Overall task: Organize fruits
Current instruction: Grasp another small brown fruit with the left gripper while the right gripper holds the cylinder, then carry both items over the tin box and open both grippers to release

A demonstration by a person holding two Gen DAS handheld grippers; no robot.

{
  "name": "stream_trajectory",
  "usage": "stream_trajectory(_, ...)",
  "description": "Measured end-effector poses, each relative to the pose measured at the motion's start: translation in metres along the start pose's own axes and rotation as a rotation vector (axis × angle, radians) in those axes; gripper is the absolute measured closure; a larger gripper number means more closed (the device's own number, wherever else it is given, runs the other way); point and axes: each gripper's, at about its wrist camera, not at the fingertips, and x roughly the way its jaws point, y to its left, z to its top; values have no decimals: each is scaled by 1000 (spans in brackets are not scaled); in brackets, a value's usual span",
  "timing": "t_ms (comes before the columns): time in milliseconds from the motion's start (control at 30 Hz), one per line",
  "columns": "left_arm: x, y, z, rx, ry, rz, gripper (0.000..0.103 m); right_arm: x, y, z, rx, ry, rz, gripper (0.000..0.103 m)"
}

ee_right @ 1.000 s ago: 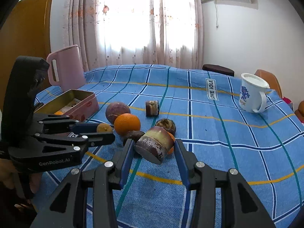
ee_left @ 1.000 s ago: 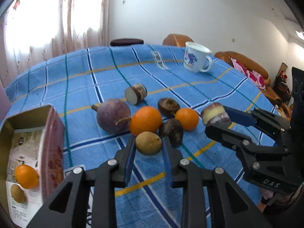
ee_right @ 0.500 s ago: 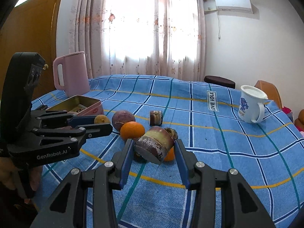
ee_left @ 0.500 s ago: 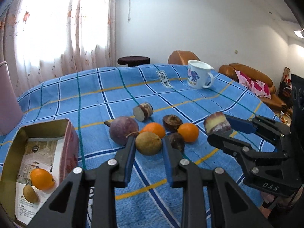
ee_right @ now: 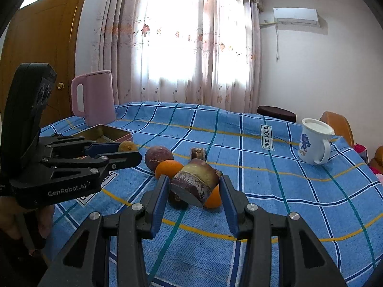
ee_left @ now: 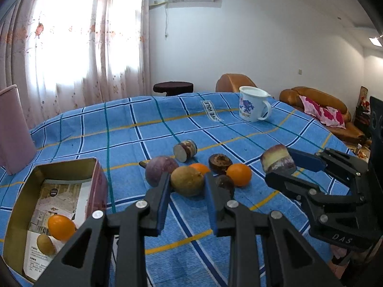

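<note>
A blue checked cloth covers the tabletop (ee_left: 239,129), and most of the fruit sits bunched near its middle. Toward the left edge stands a pink kettle (ee_right: 94,98), and just in front of it an open tin box (ee_left: 21,205) with an orange (ee_left: 61,226) and a small brown fruit (ee_left: 45,244) lying inside. A white mug (ee_left: 251,105) stands well apart near the far right edge. The left hand-held gripper (ee_left: 188,186) is clamped on a yellow-brown round fruit (ee_left: 186,183), lifted clear of the cloth between the pile and the box. The right hand-held gripper (ee_right: 195,186) is clamped on a cut sugarcane piece (ee_right: 195,183), held tilted above the pile. On the cloth lie a purple fruit (ee_left: 160,171), a second orange (ee_left: 239,174), two dark shrivelled fruits and another short cane piece (ee_left: 184,147)
</note>
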Motion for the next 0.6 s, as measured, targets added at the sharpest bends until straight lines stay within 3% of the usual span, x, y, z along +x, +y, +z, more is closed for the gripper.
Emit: stream_trajectory(600,-27,29,-3,-52,-62,64,74,0,26,18,-67,-43,2,58)
